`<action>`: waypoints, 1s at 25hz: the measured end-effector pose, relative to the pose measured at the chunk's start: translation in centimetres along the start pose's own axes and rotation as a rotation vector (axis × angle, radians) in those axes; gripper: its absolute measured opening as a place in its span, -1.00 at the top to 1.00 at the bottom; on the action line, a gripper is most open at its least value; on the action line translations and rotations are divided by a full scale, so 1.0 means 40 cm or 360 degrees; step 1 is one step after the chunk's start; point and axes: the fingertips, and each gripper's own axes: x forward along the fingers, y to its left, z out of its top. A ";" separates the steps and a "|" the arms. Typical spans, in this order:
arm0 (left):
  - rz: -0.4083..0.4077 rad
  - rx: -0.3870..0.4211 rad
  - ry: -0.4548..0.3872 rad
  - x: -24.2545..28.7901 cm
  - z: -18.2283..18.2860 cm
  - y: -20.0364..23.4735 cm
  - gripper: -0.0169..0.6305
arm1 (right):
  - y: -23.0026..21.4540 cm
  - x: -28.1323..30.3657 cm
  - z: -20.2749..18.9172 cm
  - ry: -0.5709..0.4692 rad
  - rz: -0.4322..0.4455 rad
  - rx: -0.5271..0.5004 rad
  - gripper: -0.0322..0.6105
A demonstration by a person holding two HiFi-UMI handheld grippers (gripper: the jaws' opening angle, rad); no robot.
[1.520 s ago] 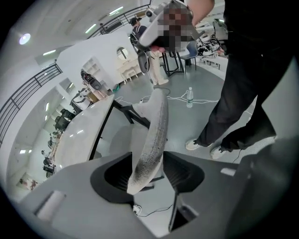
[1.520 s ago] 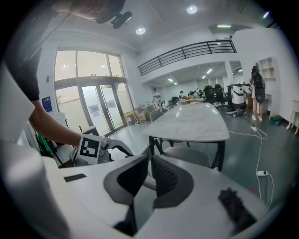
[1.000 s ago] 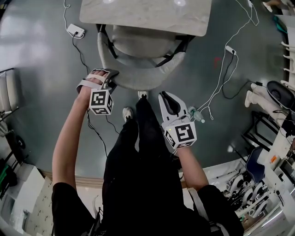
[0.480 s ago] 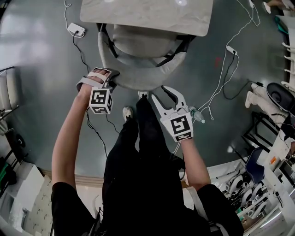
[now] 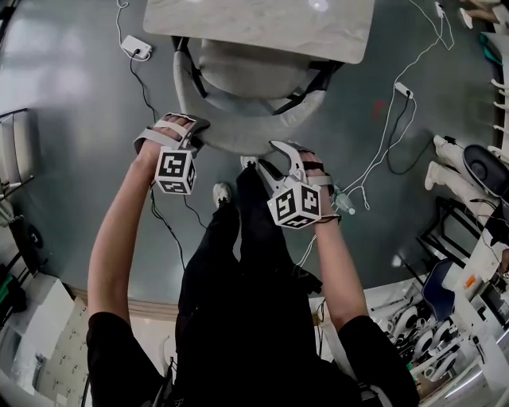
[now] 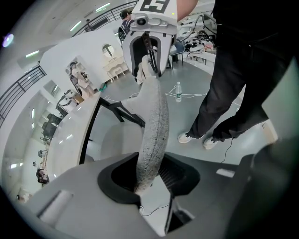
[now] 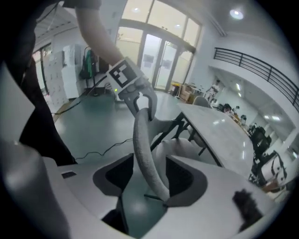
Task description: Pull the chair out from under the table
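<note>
The grey padded chair is tucked under the marble table [image 5: 262,20], with its curved backrest [image 5: 246,135] towards me. My left gripper [image 5: 180,127] sits over the backrest's left end. In the left gripper view the backrest rim [image 6: 154,121] runs between the jaws of the left gripper [image 6: 150,179], which are closing, and the pads touch both sides. My right gripper [image 5: 280,159] straddles the backrest's right part. In the right gripper view the rim [image 7: 142,140] lies between the jaws of the right gripper [image 7: 149,182], which are opening, with gaps on both sides.
I stand just behind the chair, shoes [image 5: 220,193] close to its back. White cables and a power strip [image 5: 135,49] lie on the grey floor left and right. A water bottle [image 5: 343,203] lies near my right hand. Equipment and shelving crowd the right edge [image 5: 469,238].
The right gripper has rolled over, dropped to the backrest and opened from shut, so it now straddles the rim. The left gripper has stayed on the backrest's left end.
</note>
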 end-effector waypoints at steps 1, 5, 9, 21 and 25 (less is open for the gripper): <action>0.0001 0.0000 0.0000 0.001 0.000 0.000 0.54 | 0.002 0.013 -0.001 0.0019 0.0006 -0.0064 0.21; -0.0008 0.0001 0.0004 0.000 -0.002 0.000 0.54 | 0.003 0.060 0.003 0.0061 0.0053 -0.0211 0.20; -0.0007 0.0011 0.0006 0.001 -0.001 0.000 0.54 | 0.010 0.087 -0.001 0.0093 0.0112 -0.0304 0.18; -0.0006 0.0028 0.0002 0.007 0.002 -0.004 0.55 | 0.061 0.187 -0.053 0.0214 0.0165 -0.0543 0.54; 0.0019 0.0031 0.0004 0.010 -0.002 -0.004 0.54 | 0.057 0.193 -0.052 0.0217 0.0165 -0.0515 0.59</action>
